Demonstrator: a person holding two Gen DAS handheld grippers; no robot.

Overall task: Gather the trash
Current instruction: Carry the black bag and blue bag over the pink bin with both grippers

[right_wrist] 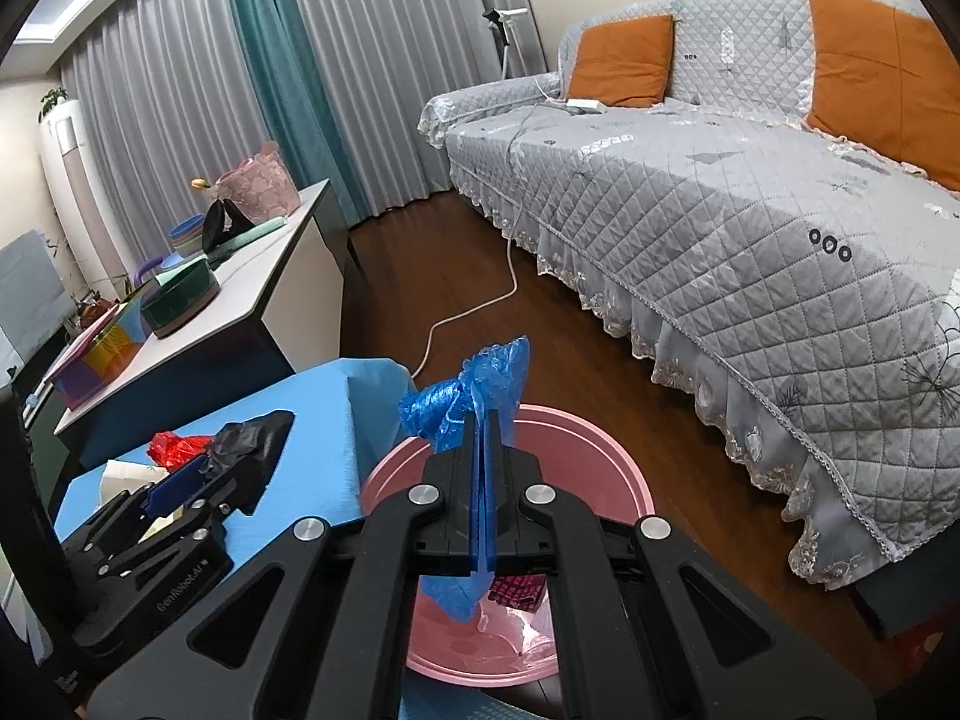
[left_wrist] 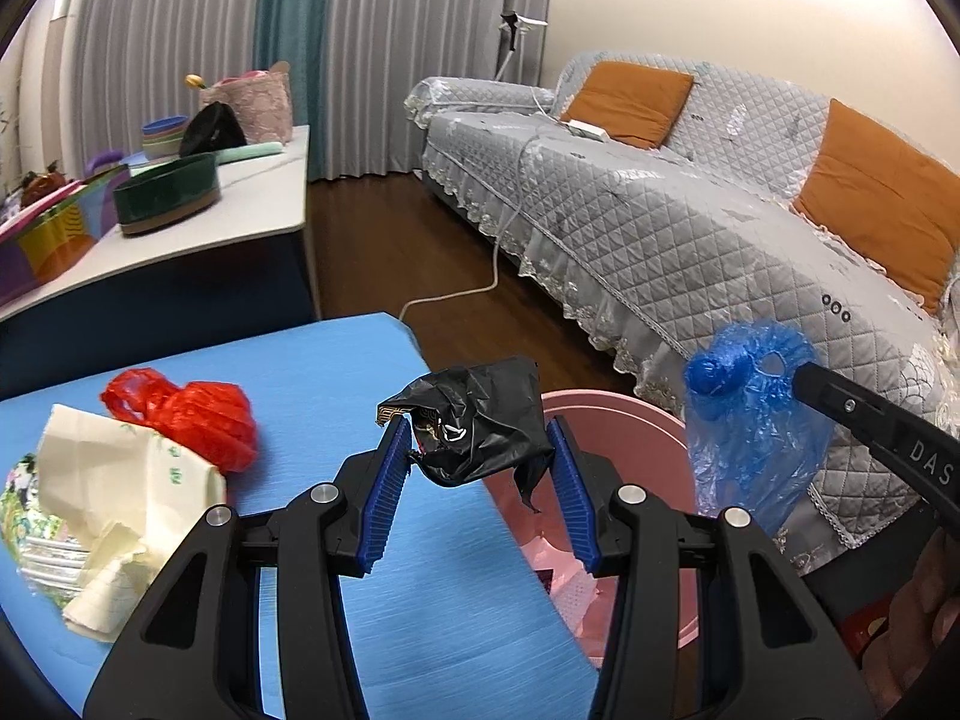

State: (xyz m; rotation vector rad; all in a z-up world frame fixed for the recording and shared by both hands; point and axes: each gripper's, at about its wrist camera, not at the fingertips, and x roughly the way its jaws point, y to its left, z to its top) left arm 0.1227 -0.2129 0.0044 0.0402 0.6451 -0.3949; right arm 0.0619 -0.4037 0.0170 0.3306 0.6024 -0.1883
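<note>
A long grey quilted sofa [right_wrist: 690, 192] with orange cushions [right_wrist: 618, 60] fills the far side of the room, and a white cord [left_wrist: 498, 252] runs from it down to the dark wood floor [right_wrist: 540, 330]. Closer in is the blue worktop [left_wrist: 336, 372], and next to its edge on the floor sits a pink bin [right_wrist: 576, 450] with some pink and dark scraps in the bottom. The left claw [left_wrist: 477, 468] is squeezing a crumpled black wrapper [left_wrist: 480, 426] between its two blue pads [left_wrist: 384, 498], right at the edge of the worktop and partly over the bin. The right claw [right_wrist: 483, 420] is clamped tight on a thin blue plastic bag [right_wrist: 465, 402], which it holds up over the bin, and part of the bag hangs down below the claw. On the worktop, to the left, lie a pile of cream paper [left_wrist: 120, 498], a red plastic bag [left_wrist: 186, 414] touching the paper, and a shiny patterned wrapper [left_wrist: 30, 516] at the very edge. Behind, a white side table [left_wrist: 198, 234] holds a dark green round box [left_wrist: 168, 192] and a pink lacy basket [left_wrist: 252, 102].
</note>
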